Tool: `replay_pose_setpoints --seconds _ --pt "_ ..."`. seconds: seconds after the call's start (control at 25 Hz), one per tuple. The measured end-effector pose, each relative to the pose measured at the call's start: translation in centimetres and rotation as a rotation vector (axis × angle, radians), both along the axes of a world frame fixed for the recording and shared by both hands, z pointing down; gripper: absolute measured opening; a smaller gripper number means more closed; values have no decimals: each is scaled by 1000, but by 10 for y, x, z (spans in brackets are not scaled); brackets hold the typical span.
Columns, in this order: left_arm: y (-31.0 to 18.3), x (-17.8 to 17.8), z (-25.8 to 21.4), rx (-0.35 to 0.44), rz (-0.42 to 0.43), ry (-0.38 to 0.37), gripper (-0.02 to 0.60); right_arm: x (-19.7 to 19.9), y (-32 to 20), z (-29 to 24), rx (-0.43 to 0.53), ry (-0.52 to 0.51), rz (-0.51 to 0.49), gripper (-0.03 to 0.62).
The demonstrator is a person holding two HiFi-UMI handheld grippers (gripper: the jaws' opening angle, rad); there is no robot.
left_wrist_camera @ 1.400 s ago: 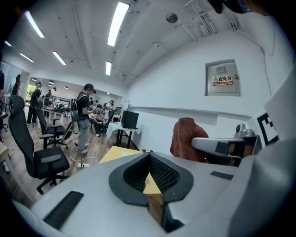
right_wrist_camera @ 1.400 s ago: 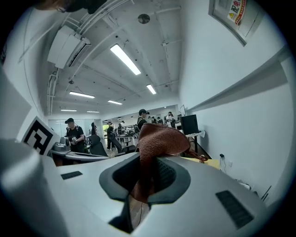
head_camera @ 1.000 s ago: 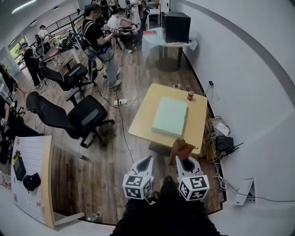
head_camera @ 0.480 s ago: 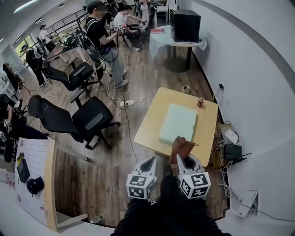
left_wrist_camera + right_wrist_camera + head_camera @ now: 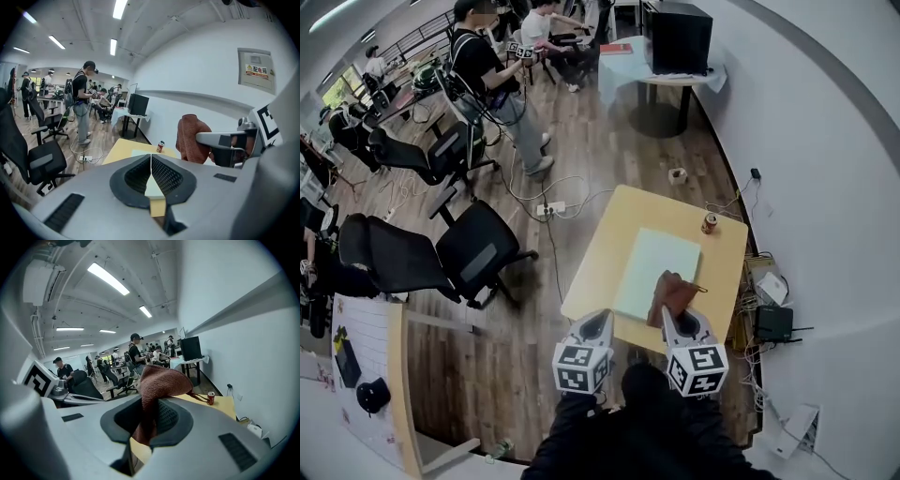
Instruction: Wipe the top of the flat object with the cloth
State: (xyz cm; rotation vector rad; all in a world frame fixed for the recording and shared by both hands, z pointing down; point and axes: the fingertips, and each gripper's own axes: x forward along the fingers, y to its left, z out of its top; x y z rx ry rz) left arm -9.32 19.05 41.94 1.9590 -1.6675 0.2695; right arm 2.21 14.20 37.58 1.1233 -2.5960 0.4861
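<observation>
While both grippers have come forward to the table [image 5: 598, 246] over the last second, the right gripper [image 5: 673, 317] stays clamped on the rust-brown terry cloth [image 5: 674, 294]. One fold is pinched between its jaws, and the rest bunches above and ahead of them. The left gripper [image 5: 598, 323], just beside it on the left, has its jaws pressed together with nothing between them.

The pale green flat pad [image 5: 652, 262] lies ahead of and below both grippers. A second ago it was well ahead, with the table's near edge between it and the cloth. Now, in the head view, the cloth overlaps the pad's near right corner. Whether the cloth touches the pad cannot be told; from the left gripper view it seems to hang clear.

I judge the approach all but done and the wiping not yet begun. The cloth has to come down flat on the pad first.

Farther ahead of the right gripper, beyond the pad and off it, a red drink can [image 5: 710, 223] stands near the table's far corner. Its brand is too small to read.

High on the wall to the right of the left gripper, a sign [image 5: 255, 70] shows red characters, 配电箱, beside a yellow warning triangle. Its smaller print is unreadable. The cubes on the grippers bear only black-and-white square markers, no words.
</observation>
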Motion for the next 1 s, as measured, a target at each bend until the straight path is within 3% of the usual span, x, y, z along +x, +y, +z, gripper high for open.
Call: replay_pose_setpoints --seconds 0.48,1.0 --pt "-106 5 32 -94 -18 -33 35 14 -118 21 -71 -37 0 66" --pt "-149 10 73 -168 12 -46 35 20 -150 70 -219 -102 44 66"
